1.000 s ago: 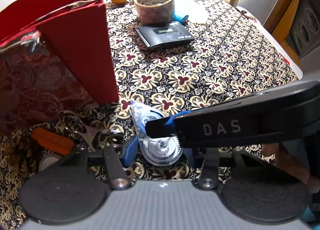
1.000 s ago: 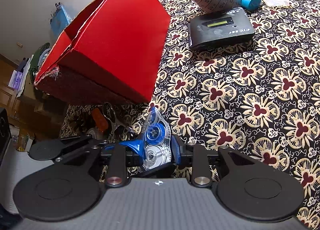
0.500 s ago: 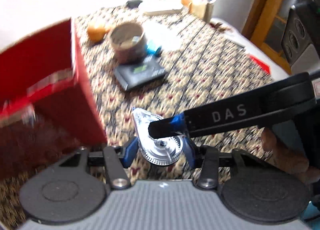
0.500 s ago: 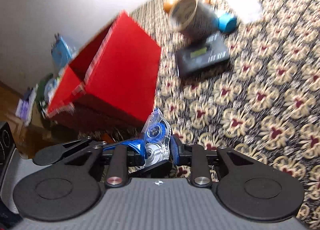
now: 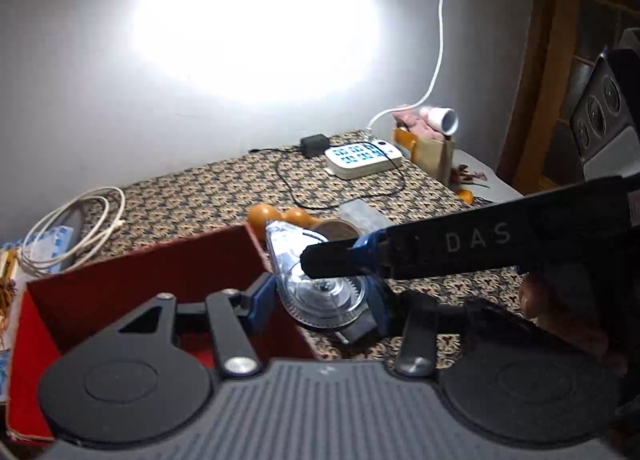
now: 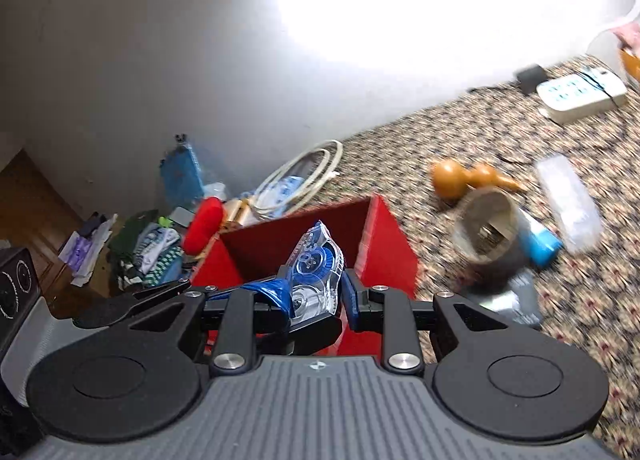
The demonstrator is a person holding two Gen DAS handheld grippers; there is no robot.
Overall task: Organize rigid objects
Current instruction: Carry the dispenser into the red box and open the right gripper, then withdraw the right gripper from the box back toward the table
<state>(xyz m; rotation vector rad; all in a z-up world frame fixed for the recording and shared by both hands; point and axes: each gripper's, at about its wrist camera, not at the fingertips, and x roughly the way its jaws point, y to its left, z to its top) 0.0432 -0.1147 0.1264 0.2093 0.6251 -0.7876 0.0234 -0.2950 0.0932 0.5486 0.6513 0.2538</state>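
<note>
In the left wrist view the red box [image 5: 132, 280] fills the lower left of the frame, its opening facing up; what shows of the interior is bare red wall, and the floor is hidden behind the gripper body, so its contents cannot be determined. At centre, the left gripper [image 5: 320, 296] has its jaws closed on the clear correction tape dispenser [image 5: 316, 280], the blue pads against its flanks; the dispenser sits at the box's right-hand wall, partly over the patterned table [image 5: 200, 196]. The right gripper's black finger crosses from the right edge of the frame and overlaps the dispenser's upper face. In the right wrist view the dispenser stands at centre, above the open box [image 6: 288, 236], and the right gripper [image 6: 316, 296] has its left pad against the casing while the right pad appears just clear of it; a firm clamp cannot be confirmed. Judgement: the step in hand is depositing the dispenser in the box. It should be carried fully inside the right wall before either grip is released, then lowered rather than dropped, as the clear casing may crack or bounce out. To the right, a tape roll [image 6: 484, 228] lies on its side on the table, nothing discernible inside.
</note>
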